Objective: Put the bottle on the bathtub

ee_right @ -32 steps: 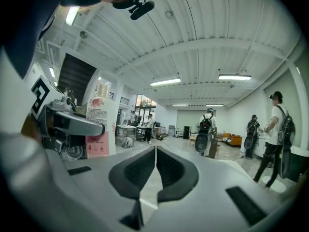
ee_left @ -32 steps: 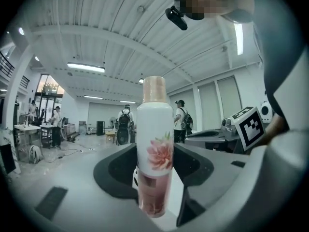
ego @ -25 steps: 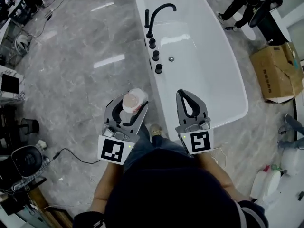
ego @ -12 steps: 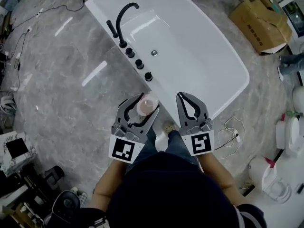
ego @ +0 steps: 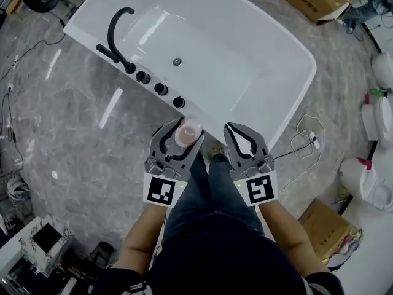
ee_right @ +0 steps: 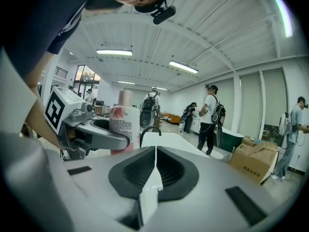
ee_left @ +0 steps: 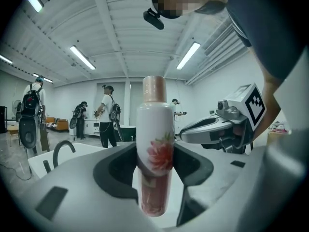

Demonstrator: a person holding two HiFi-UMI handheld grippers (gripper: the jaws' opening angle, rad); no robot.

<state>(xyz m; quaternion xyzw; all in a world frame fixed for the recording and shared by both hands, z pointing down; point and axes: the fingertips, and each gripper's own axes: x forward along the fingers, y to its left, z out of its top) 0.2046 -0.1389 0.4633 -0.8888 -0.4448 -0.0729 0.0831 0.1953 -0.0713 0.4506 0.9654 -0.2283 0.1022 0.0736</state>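
A black curved faucet (ego: 116, 32) and a row of black round knobs (ego: 161, 89) are mounted on the long rim of the white oval bathtub (ego: 270, 42). Just beside that rim, a white and pink flower-printed bottle (ee_left: 155, 144) is held upright by the left gripper (ego: 180, 135), its 2 jaws spread wide and clamped on it. The right gripper (ee_right: 155, 154) is pressed together, with nothing between its jaws.

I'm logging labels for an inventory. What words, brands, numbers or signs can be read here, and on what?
No text is readable.
Bottle: small print on its label under a flower picture, too blurred to read.
Marker cube on left gripper, likewise on right gripper: square patterns only, no words.
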